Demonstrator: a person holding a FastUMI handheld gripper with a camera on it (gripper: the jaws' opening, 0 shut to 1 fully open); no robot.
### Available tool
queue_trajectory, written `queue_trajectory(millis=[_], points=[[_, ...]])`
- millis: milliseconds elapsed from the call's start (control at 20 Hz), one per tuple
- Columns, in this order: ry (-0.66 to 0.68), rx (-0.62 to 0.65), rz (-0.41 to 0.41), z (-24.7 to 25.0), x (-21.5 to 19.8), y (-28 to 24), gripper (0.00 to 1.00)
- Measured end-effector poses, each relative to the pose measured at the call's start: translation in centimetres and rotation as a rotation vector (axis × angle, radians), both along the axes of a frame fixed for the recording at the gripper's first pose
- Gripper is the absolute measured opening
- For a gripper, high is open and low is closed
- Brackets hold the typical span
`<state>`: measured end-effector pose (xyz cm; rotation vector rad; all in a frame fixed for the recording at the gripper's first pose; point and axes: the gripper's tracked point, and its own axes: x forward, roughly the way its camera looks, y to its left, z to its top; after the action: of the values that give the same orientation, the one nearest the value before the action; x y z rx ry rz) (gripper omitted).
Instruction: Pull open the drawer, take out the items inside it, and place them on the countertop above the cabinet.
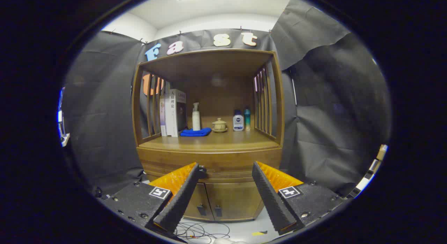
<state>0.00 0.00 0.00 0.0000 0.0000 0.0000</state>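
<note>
My gripper (226, 169) faces the wooden cabinet (209, 160), its fingers spread wide and holding nothing.
The drawer (209, 166) is closed, just under the countertop (209, 141), between my fingertips. On that countertop stand books (173, 113), a blue cloth (196, 132), a spray bottle (196, 117), a teapot (219, 125) and two small bottles (241, 120).

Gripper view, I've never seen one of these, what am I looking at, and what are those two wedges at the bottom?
The wedges are the two fingers of a handheld gripper; the camera rides on it and looks forward along them. The fingers stand apart and hold nothing. Beyond them is a wooden cabinet with doors below. On its countertop stand books, a spray bottle, a blue cloth, a small teapot and two bottles. Cables lie on the floor.
</note>
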Motion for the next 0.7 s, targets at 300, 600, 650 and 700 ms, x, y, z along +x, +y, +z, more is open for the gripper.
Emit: queue_trajectory(millis=[300,600,650,700], points=[[-0.002,-0.004,-0.004,-0.11,0.15,-0.07,0.98],[0.0,0.003,-0.006,-0.29,0.25,-0.2,0.98],[-0.001,0.004,-0.007,-0.28,0.37,-0.21,0.98],[0.001,0.005,-0.006,-0.48,0.53,-0.2,0.98]])
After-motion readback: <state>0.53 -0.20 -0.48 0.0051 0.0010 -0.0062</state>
